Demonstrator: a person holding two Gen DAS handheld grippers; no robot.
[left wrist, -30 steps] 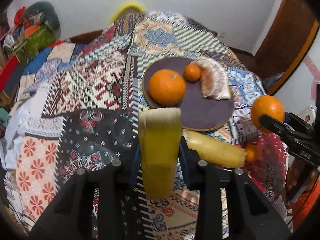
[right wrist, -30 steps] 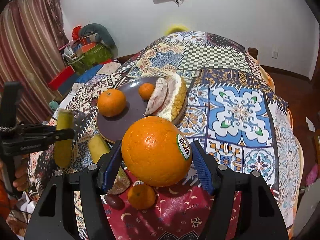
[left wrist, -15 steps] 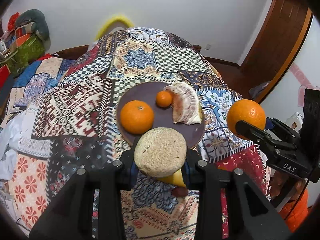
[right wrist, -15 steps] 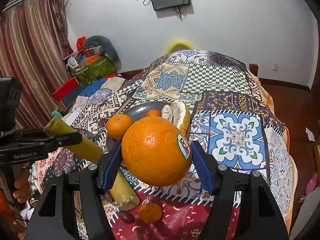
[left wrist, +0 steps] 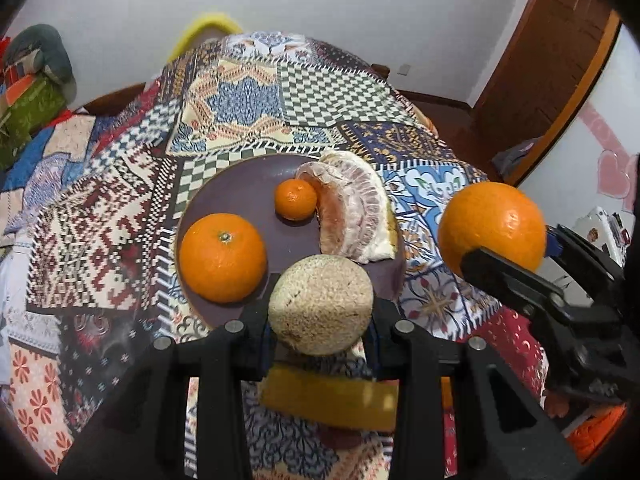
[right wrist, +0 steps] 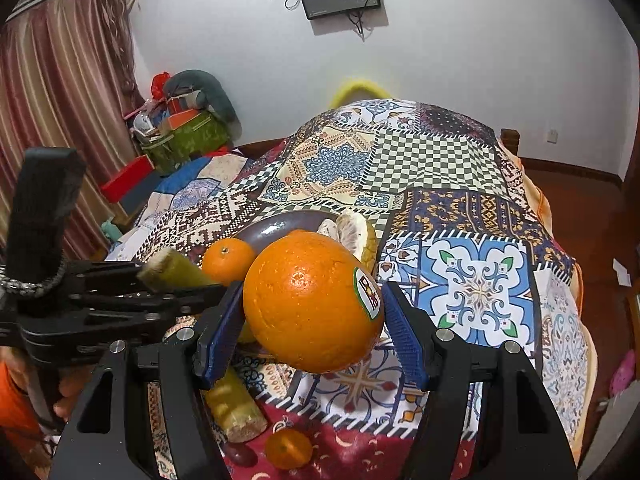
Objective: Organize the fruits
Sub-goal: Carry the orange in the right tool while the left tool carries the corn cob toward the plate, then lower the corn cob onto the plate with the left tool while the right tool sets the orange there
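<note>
My left gripper (left wrist: 320, 316) is shut on a yellow-green sugarcane piece (left wrist: 320, 306), cut end toward the camera, held just above the near rim of the dark purple plate (left wrist: 240, 196). The plate holds an orange (left wrist: 223, 258), a small mandarin (left wrist: 296, 199) and peeled pomelo segments (left wrist: 356, 212). My right gripper (right wrist: 312, 316) is shut on a large stickered orange (right wrist: 312, 304), held above the cloth to the right of the plate; it also shows in the left wrist view (left wrist: 492, 228).
A second sugarcane piece (right wrist: 236, 412), a small mandarin (right wrist: 288, 448) and a dark small fruit (right wrist: 240, 456) lie on the patchwork cloth (right wrist: 476, 288) near its front edge. Boxes and bags (right wrist: 180, 132) stand by the far left wall.
My left gripper rose and tilted the sugarcane end-on toward the plate's near rim. My right gripper lifted the orange and tilted up; the plate now sits partly behind it.
</note>
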